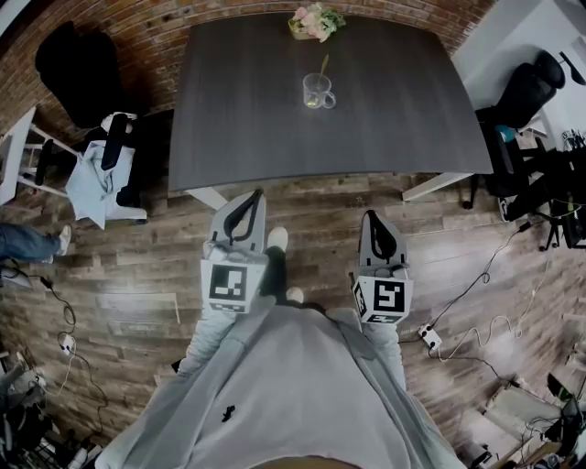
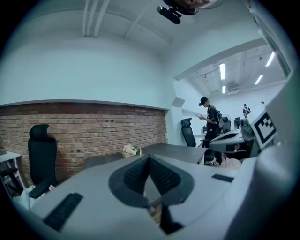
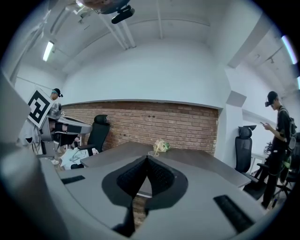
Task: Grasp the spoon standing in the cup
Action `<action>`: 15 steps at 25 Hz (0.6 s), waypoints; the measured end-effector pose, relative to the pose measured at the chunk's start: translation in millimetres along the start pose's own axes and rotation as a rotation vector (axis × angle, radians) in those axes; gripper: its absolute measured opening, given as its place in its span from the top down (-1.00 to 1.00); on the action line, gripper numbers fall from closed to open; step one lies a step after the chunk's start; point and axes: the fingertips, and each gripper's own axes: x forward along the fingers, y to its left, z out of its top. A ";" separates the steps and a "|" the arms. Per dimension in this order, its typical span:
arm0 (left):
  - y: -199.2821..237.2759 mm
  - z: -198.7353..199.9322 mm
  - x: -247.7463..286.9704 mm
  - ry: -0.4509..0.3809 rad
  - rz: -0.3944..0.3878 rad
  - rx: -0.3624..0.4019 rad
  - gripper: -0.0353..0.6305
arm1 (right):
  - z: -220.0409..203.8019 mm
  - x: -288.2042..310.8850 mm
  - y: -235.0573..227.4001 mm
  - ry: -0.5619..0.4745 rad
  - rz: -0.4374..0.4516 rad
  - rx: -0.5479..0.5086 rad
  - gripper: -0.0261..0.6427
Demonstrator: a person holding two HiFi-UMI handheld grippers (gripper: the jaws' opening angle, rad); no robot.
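Spoon [image 1: 322, 66] stands in glass cup [image 1: 318, 92] on worktop [image 1: 238, 119], well ahead of left gripper [image 1: 255, 196] and right gripper [image 1: 370, 216]; both jaws closed tight, holding nothing.

Left marker cube [image 1: 227, 284]: black-and-white square pattern only, no letters or numbers.
Right marker cube [image 1: 388, 297]: same kind of pattern, nothing to read.
Other text: none readable.

On the table [image 1: 275, 137]: one cup [image 1: 318, 92], one spoon [image 1: 323, 66], one flower bunch [image 1: 316, 20]. Off its near edge, two: left gripper [image 1: 257, 195], right gripper [image 1: 372, 216].
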 end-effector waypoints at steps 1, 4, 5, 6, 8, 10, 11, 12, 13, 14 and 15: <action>7.5 0.6 11.5 -0.001 -0.004 0.002 0.84 | 2.4 12.2 -2.9 0.000 -0.005 0.000 0.87; 31.2 6.1 49.3 -0.011 -0.018 0.009 0.84 | 12.5 51.6 -12.2 -0.002 -0.015 0.000 0.87; 38.9 8.5 62.0 -0.013 -0.019 0.005 0.84 | 15.9 65.1 -15.7 -0.003 -0.017 -0.001 0.87; 46.4 11.1 74.5 -0.012 -0.018 -0.002 0.84 | 19.2 78.4 -19.6 -0.005 -0.020 -0.001 0.88; 59.5 16.3 97.2 -0.017 -0.026 0.002 0.84 | 24.7 101.8 -27.1 -0.005 -0.031 0.002 0.87; 70.5 18.8 114.9 -0.023 -0.042 0.012 0.84 | 27.3 120.1 -31.9 0.002 -0.046 0.006 0.87; 76.0 19.0 122.9 -0.022 -0.048 0.012 0.84 | 27.9 128.7 -33.6 0.007 -0.053 0.008 0.87; 81.5 19.0 131.1 -0.021 -0.053 0.011 0.84 | 28.5 137.4 -35.4 0.012 -0.058 0.011 0.87; 86.8 19.1 139.6 -0.020 -0.057 0.010 0.84 | 29.2 146.2 -37.4 0.016 -0.062 0.012 0.87; 91.7 19.2 147.9 -0.019 -0.061 0.008 0.84 | 29.9 154.7 -39.6 0.020 -0.067 0.013 0.87; 96.0 19.2 155.9 -0.019 -0.067 0.007 0.84 | 30.4 162.6 -41.6 0.023 -0.072 0.014 0.87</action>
